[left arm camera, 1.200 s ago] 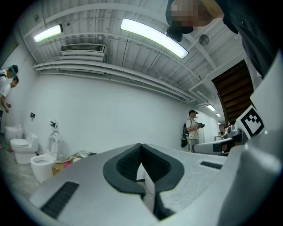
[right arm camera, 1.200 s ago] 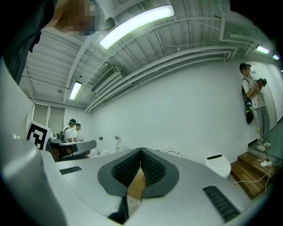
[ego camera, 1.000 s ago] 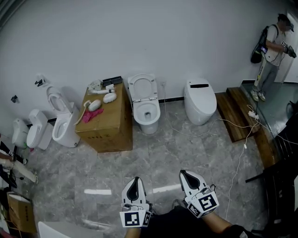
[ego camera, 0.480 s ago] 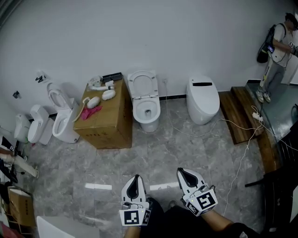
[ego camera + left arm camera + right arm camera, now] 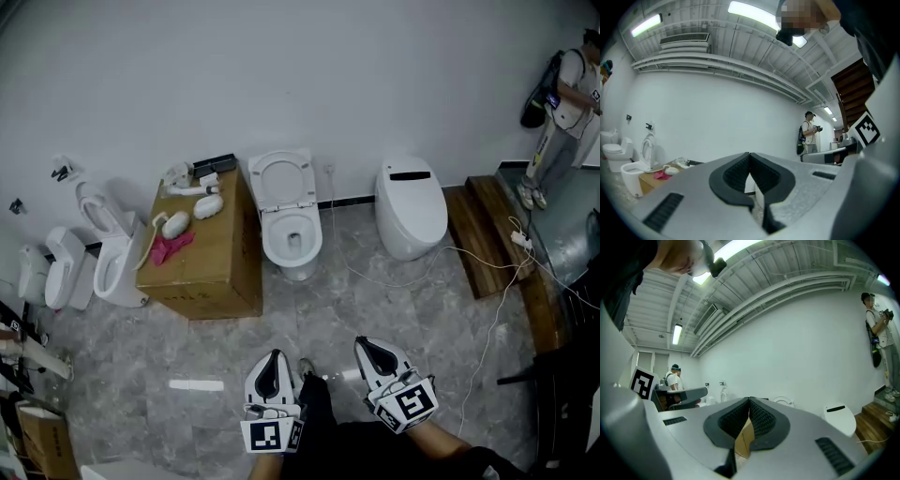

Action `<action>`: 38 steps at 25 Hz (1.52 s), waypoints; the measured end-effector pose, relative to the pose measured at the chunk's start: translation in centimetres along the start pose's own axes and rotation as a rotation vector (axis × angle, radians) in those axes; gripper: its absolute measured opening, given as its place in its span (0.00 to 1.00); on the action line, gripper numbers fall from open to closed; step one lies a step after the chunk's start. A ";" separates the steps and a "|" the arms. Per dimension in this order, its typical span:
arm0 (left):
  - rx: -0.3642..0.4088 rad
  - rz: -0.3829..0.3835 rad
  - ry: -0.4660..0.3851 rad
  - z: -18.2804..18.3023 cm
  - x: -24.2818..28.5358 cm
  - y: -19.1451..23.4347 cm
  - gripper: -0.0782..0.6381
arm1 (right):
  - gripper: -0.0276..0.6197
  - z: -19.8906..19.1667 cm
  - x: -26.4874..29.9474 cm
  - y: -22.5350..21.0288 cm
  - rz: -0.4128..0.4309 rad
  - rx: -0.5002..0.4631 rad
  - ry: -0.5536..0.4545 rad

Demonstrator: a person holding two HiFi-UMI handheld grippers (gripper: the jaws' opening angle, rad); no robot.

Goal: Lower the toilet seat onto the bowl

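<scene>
A white toilet (image 5: 292, 241) stands against the far wall with its seat (image 5: 279, 178) raised upright against the wall. The seat's top (image 5: 784, 401) also peeks over the jaws in the right gripper view. My left gripper (image 5: 274, 357) and right gripper (image 5: 365, 345) hang side by side low in the head view, well short of the toilet. Both point toward it across the floor. Both are shut with nothing between the pads, as the left gripper (image 5: 749, 155) and right gripper (image 5: 750, 401) show in their own views.
A cardboard box (image 5: 207, 265) with small fittings and a pink cloth stands left of the toilet. More white fixtures (image 5: 103, 265) stand further left. A closed white toilet (image 5: 412, 208), a wooden step (image 5: 481, 240) and a floor cable (image 5: 487, 328) are to the right. A person (image 5: 566, 103) stands far right.
The head view has drifted, so the box and toilets sit slightly lower and further left. Both grippers stay shut in about the same spot near me.
</scene>
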State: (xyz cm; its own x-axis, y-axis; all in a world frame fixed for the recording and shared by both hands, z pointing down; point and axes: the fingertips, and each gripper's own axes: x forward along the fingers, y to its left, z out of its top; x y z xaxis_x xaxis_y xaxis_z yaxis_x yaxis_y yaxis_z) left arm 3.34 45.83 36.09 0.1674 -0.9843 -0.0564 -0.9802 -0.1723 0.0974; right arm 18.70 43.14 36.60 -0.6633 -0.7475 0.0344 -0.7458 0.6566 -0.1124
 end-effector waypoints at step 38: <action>0.002 0.004 0.081 0.3 54.4 23.0 0.12 | 0.08 4.0 54.3 -26.8 0.087 0.017 0.080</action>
State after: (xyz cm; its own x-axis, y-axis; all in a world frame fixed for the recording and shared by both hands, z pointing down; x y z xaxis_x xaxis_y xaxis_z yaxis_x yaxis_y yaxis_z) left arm -10.16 -11.64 34.95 0.1711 -0.9849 0.0245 -0.9812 -0.1681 0.0953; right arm 2.88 -15.43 37.50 -0.7285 -0.6772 0.1031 -0.6848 0.7161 -0.1352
